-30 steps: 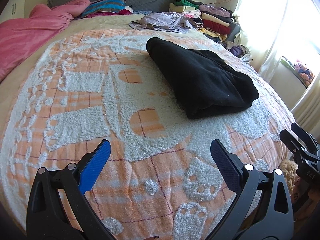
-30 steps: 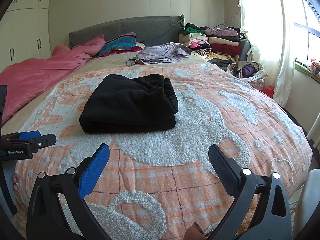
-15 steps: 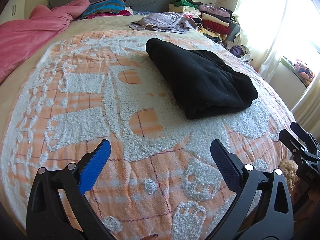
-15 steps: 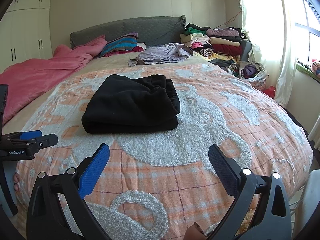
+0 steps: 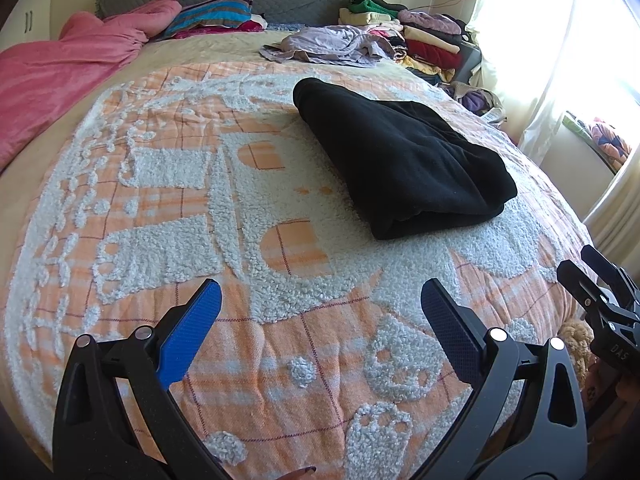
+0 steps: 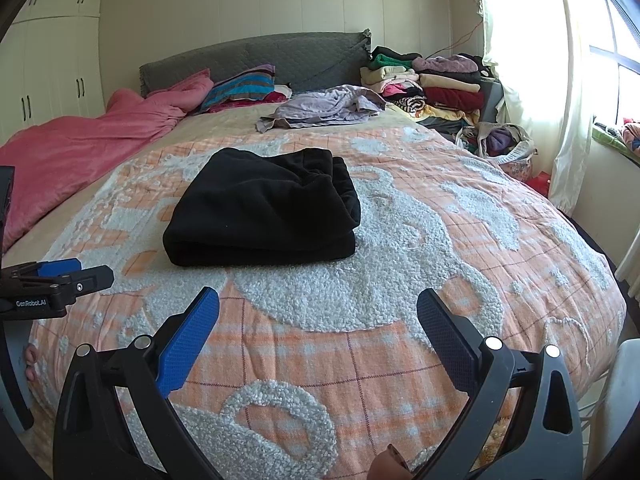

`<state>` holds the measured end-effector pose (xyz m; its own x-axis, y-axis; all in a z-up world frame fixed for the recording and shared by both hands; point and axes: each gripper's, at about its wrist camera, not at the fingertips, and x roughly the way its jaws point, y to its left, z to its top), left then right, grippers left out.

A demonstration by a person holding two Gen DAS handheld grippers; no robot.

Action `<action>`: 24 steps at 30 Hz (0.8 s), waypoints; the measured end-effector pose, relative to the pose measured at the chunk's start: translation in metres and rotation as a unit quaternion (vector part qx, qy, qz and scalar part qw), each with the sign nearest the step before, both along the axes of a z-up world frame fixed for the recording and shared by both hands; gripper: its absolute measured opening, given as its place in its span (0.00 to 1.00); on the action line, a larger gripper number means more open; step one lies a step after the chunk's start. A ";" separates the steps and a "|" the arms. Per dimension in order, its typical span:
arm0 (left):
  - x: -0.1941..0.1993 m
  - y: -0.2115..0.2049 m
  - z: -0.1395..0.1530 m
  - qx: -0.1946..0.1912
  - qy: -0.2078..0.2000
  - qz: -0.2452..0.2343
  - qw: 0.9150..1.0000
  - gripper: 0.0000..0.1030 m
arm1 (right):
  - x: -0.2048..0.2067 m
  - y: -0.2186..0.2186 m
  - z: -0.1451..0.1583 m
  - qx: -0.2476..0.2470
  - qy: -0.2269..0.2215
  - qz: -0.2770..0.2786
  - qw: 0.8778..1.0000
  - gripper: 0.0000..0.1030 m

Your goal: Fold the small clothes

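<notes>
Both pairs of jaws stand wide apart with nothing between them: left gripper (image 5: 318, 300) and right gripper (image 6: 318, 308), each hovering over the near end of the bed, clear of the cloth.

Bed cover: large orange-and-white checked blanket (image 6: 400, 360) with raised, curly white tufted figures, spread flat across the mattress. Rough, loopy texture on the white parts; thin dark red grid lines on the orange.

Left side of bed: rumpled pink fleece blanket (image 6: 80, 148), bunched up toward the grey quilted headboard (image 6: 280, 56).

Task item: black fleece garment (image 6: 264, 212), folded into a thick, roughly rectangular bundle, lying on the checked blanket near the middle of the bed. Rounded fold faces the near edge; looser layered edges on the far right side. Well apart from both grippers. Same bundle in the left wrist view (image 5: 400, 156), ahead and to the right.

Behind it: crumpled pale lilac garment (image 6: 324, 108) near the headboard, striped blue and purple pillow (image 6: 240, 88) to its left, and a stack of folded clothes in mixed colours (image 6: 432, 80) beside the bed by the white curtain (image 6: 528, 80).

Grippers: black plastic frames, blue textured finger pads (image 6: 188, 344), silver pivot pins. Readable writing: "GenRobot.AI" on the left gripper's body as seen from the right wrist view (image 6: 32, 303).
</notes>
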<state>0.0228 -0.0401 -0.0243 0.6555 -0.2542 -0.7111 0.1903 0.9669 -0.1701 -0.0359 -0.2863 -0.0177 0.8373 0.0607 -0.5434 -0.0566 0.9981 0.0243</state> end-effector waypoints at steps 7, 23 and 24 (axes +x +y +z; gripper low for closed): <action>-0.001 0.001 0.001 0.000 -0.002 -0.002 1.000 0.91 | 0.000 0.000 -0.001 -0.002 0.001 -0.006 1.000 0.96; -0.007 0.002 0.002 0.008 -0.012 -0.004 1.000 0.91 | 0.001 -0.003 -0.002 -0.010 0.006 -0.029 1.000 0.96; -0.007 0.003 0.001 0.013 -0.011 0.000 1.000 0.91 | 0.002 -0.006 -0.002 -0.007 0.008 -0.035 0.999 0.96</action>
